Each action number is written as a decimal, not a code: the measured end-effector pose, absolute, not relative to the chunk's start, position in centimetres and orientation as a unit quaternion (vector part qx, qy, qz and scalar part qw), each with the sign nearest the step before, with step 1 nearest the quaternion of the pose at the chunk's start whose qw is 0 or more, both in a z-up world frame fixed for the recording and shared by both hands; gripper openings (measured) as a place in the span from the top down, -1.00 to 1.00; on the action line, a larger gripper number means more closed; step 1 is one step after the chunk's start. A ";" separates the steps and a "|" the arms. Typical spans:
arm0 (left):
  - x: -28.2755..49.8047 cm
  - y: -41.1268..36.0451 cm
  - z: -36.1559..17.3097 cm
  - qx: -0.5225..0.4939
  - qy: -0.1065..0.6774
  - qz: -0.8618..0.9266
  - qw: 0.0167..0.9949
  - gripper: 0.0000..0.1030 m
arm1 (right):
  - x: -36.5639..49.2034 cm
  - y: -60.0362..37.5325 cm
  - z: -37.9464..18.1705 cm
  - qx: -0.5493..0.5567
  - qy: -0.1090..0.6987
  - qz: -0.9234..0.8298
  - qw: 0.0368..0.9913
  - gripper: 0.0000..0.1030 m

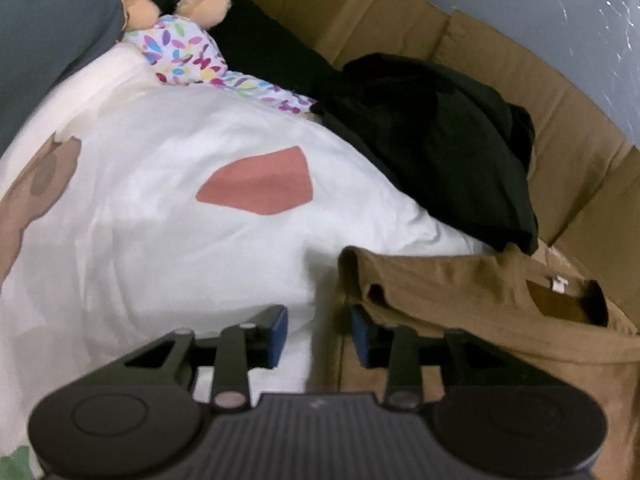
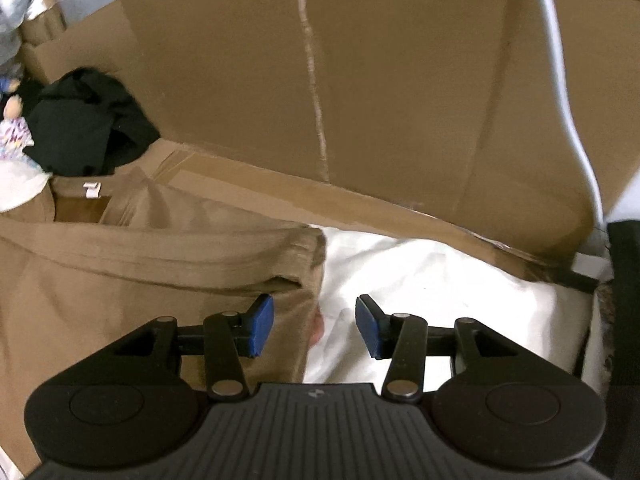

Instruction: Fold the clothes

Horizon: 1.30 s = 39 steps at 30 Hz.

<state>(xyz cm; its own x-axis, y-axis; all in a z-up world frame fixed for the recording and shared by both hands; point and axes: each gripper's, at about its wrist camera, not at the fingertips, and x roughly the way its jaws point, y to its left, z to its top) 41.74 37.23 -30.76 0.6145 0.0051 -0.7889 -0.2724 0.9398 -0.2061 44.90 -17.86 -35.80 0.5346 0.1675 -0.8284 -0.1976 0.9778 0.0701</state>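
Both grippers — left gripper [image 1: 318, 336], right gripper [image 2: 314, 326] — hang released over the brown shirt [image 2: 120, 280]; better to smooth that folded far edge flat before gripping again.

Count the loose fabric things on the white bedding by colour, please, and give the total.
Brown: 1, the brown T-shirt
Black: 1, the black garment
Multicoloured: 1, the butterfly-print cloth
Total: 3
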 end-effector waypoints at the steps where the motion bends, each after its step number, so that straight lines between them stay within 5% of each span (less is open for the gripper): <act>1: 41.9 37.0 -30.8 -0.144 0.431 0.077 0.888 0.20 | 45.0 -17.7 -36.0 -0.020 0.470 0.104 0.876 0.02; 19: 44.8 34.9 -31.1 -0.097 0.392 0.050 0.913 0.10 | 46.9 -16.5 -35.8 -0.032 0.412 0.126 0.902 0.02; 25: 44.8 35.2 -31.4 -0.125 0.375 0.033 0.918 0.64 | 47.3 -16.3 -36.2 -0.020 0.398 0.140 0.906 0.04; 28: 44.8 35.5 -31.4 -0.136 0.360 0.034 0.922 0.81 | 47.6 -16.7 -36.1 0.001 0.399 0.140 0.906 0.24; 39: 44.8 36.3 -32.1 -0.192 0.355 0.052 0.914 0.81 | 48.5 -19.2 -33.7 0.078 0.376 0.108 0.917 0.07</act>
